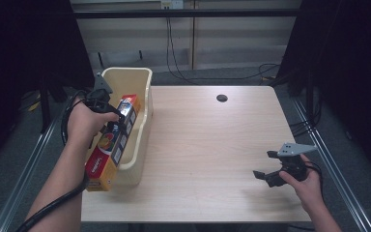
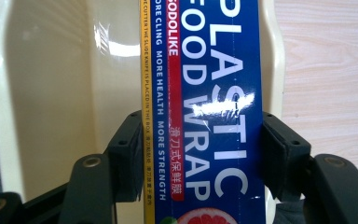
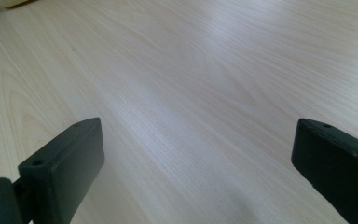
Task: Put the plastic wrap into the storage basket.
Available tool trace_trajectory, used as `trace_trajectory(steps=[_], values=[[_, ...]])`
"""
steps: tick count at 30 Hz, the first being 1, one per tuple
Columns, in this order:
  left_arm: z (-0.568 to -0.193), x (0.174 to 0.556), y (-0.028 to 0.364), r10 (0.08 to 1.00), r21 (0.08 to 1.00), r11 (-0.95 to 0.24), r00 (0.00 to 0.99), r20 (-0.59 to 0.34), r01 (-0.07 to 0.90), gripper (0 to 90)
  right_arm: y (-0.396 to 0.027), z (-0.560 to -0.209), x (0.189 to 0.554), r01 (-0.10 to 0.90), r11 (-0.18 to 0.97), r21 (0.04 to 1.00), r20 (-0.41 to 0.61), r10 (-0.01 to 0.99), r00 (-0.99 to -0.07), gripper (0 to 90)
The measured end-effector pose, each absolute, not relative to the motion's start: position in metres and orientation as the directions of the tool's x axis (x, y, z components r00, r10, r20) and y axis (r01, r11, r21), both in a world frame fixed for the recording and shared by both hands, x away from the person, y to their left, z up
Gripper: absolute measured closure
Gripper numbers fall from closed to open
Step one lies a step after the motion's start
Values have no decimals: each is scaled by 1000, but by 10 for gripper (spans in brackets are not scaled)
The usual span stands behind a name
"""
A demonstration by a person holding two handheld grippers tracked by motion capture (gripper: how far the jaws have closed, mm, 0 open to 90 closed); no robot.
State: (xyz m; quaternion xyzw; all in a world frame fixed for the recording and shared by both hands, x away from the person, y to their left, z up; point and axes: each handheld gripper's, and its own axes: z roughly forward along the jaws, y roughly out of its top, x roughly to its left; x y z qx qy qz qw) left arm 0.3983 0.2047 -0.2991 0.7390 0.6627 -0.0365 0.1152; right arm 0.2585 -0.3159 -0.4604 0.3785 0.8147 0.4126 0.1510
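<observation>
A long plastic-wrap box [image 1: 113, 142], blue with red and yellow panels, hangs tilted over a cream plastic bin [image 1: 144, 92] at the table's left edge. Its far end dips inside the bin; its near end juts out over the bin's front rim. My left gripper [image 1: 112, 115] is shut on the box's middle. In the left gripper view both pads press the sides of the box [image 2: 205, 116], with the bin's inside wall [image 2: 51, 93] behind it. My right gripper [image 1: 266, 166] rests open near the table's right front corner, nothing between its fingers [image 3: 63, 170].
The light wooden table [image 1: 207, 145] has a dark round hole [image 1: 221, 98] near its far edge. Metal rails run along both sides of the table. Cables lie on the floor behind it.
</observation>
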Motion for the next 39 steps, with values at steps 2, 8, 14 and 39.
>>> trace_trajectory(steps=[2, 8, 14, 39], values=[[-301, 399, 204, 971, 120, -96, 120, -208, 988, 411, -316, -461, 259, 492, 373, 786, 67, 741, -668, 23], [-303, 400, 203, 972, 117, -112, 133, -196, 987, 410, -316, -461, 259, 492, 374, 786, 66, 741, -669, 24], [-306, 401, 203, 973, 110, -90, 111, -202, 990, 409, -315, -461, 259, 495, 374, 784, 70, 740, -669, 23], [-326, 412, 198, 977, 70, -74, 86, -194, 995, 405, -313, -464, 259, 496, 383, 780, 69, 735, -675, 24]])
